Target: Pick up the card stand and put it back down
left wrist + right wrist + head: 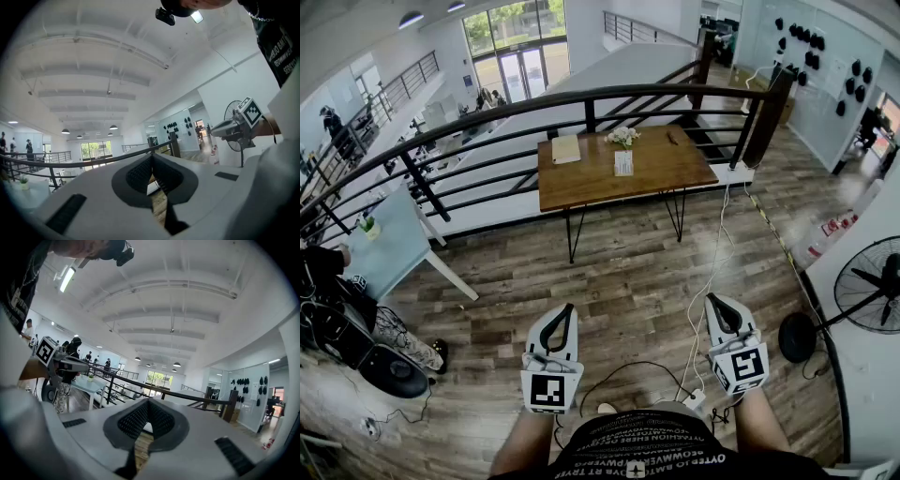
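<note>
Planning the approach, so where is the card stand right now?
In the head view, the card stand stands near the middle of the wooden table by the railing, directly in front of the flowers.

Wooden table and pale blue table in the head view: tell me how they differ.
The wooden table has a brown top on thin black legs; the pale blue table has white legs. The wooden table holds the card stand, flowers and a pad; the pale blue table, a potted plant. Both stand on the wood floor by the black railing.
</note>
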The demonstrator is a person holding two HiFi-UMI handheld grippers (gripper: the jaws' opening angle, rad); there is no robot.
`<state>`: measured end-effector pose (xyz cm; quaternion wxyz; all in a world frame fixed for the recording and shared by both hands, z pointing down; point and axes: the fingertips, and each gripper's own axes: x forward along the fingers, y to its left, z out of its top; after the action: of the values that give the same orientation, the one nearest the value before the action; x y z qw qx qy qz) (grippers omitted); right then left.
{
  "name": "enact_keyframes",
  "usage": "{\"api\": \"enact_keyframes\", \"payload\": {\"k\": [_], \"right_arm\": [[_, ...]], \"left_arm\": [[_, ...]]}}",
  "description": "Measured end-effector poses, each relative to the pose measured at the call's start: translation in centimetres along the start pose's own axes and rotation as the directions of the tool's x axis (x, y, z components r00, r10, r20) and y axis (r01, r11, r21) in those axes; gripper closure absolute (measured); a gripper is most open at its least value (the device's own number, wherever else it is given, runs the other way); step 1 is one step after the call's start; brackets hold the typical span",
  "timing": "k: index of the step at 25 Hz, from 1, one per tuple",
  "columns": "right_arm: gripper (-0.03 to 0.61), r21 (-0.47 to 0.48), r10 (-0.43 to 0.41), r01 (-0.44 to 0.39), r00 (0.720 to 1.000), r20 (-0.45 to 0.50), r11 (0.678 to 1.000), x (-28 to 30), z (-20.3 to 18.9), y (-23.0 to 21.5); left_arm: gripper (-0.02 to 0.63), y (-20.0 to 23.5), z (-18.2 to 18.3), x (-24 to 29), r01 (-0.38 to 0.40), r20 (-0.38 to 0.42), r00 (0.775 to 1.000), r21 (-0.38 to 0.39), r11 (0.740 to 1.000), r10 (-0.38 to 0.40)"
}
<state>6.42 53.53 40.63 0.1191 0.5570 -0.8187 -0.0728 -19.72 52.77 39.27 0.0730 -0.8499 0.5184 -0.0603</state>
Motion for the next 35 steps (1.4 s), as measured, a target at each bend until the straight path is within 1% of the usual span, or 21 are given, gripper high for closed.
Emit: {"api": "enact_keyframes", "payload": {"k": [4, 7, 9, 10, 11, 12, 13, 14, 15, 16, 18, 19, 20, 23, 26, 29, 32, 35], "right_arm": [[0.575, 0.004, -0.009, 0.009, 1.0, -0.011, 1.0, 0.5, 0.3, 1.8], [0.575, 0.008, -0.016, 0.016, 1.0, -0.022, 1.0, 0.6, 0.2, 2.3], [0.575, 0.012, -0.026, 0.027, 0.999, -0.027, 1.0, 0.3, 0.0, 2.3], [0.575, 0.014, -0.034, 0.034, 0.999, -0.028, 0.999, 0.2, 0.0, 2.1], [0.575, 0.018, -0.041, 0.042, 0.999, -0.026, 0.999, 0.0, -0.1, 2.0], [0.575, 0.023, -0.047, 0.048, 0.999, -0.022, 0.999, -0.1, -0.1, 1.8], [0.575, 0.029, -0.052, 0.053, 0.999, -0.015, 0.998, -0.2, 0.0, 1.5], [0.575, 0.035, -0.056, 0.057, 0.998, -0.008, 0.998, -0.3, 0.0, 1.3], [0.575, 0.038, -0.06, 0.06, 0.998, -0.002, 0.997, -0.2, 0.0, 1.0], [0.575, 0.041, -0.061, 0.061, 0.998, 0.003, 0.997, 0.0, -0.1, 0.6], [0.575, 0.047, -0.06, 0.059, 0.998, 0.011, 0.997, 0.3, -0.5, -0.1], [0.575, 0.053, -0.058, 0.057, 0.998, 0.011, 0.997, 0.5, -0.9, -0.5], [0.575, 0.06, -0.056, 0.055, 0.998, 0.007, 0.997, 0.8, -1.4, -1.0], [0.575, 0.088, -0.054, 0.054, 0.999, -0.008, 0.995, 1.5, -2.9, -2.6], [0.575, 0.119, -0.045, 0.045, 0.999, -0.008, 0.992, 2.9, -3.7, -4.2], [0.575, 0.108, -0.02, 0.021, 1.0, -0.007, 0.994, 5.2, -3.9, -5.6], [0.575, 0.102, 0.004, -0.001, 1.0, -0.024, 0.995, 7.4, -4.4, -7.2], [0.575, 0.103, 0.028, -0.028, 1.0, 0.001, 0.994, 9.1, -4.7, -8.8]], "left_arm": [[0.588, 1.3, -0.4, -0.6, 0.019, 0.002, 1.0, -0.008, 1.0, -0.019], [0.588, 1.8, -1.3, -0.7, 0.028, -0.012, 1.0, -0.019, 0.999, -0.028], [0.588, 2.1, -1.9, -0.5, 0.017, -0.023, 1.0, -0.032, 0.999, -0.017], [0.588, 2.3, -2.2, -0.5, 0.0, -0.027, 1.0, -0.026, 1.0, 0.0], [0.588, 2.5, -2.3, -0.4, -0.025, -0.026, 0.999, 0.005, 1.0, 0.025], [0.588, 2.6, -2.4, -0.4, -0.052, -0.018, 0.998, 0.066, 0.996, 0.054], [0.589, 2.6, -2.5, -0.4, -0.077, -0.003, 0.997, 0.142, 0.987, 0.078], [0.588, 2.6, -2.5, -0.3, -0.094, 0.016, 0.996, 0.202, 0.975, 0.093], [0.589, 2.4, -2.5, 0.0, -0.098, 0.033, 0.995, 0.218, 0.971, 0.093], [0.589, 2.2, -2.7, 0.5, -0.084, 0.037, 0.996, 0.186, 0.979, 0.079], [0.588, 1.8, -3.5, 1.5, -0.032, 0.01, 0.999, 0.055, 0.998, 0.031], [0.588, 1.5, -3.9, 2.1, -0.011, -0.007, 1.0, 0.013, 1.0, 0.011], [0.588, 1.2, -4.2, 2.7, 0.001, -0.02, 1.0, -0.006, 1.0, -0.001], [0.588, 0.7, -4.4, 4.4, 0.011, -0.043, 0.999, -0.021, 1.0, -0.012], [0.588, 0.7, -4.2, 6.5, 0.014, -0.039, 0.999, -0.038, 0.999, -0.016], [0.588, 1.3, -4.0, 9.1, -0.009, -0.041, 0.999, -0.024, 1.0, 0.008], [0.588, 1.5, -3.9, 11.6, -0.035, -0.044, 0.998, -0.04, 0.999, 0.033], [0.588, 1.0, -4.0, 13.8, -0.044, -0.057, 0.998, -0.038, 0.998, 0.042]]}}
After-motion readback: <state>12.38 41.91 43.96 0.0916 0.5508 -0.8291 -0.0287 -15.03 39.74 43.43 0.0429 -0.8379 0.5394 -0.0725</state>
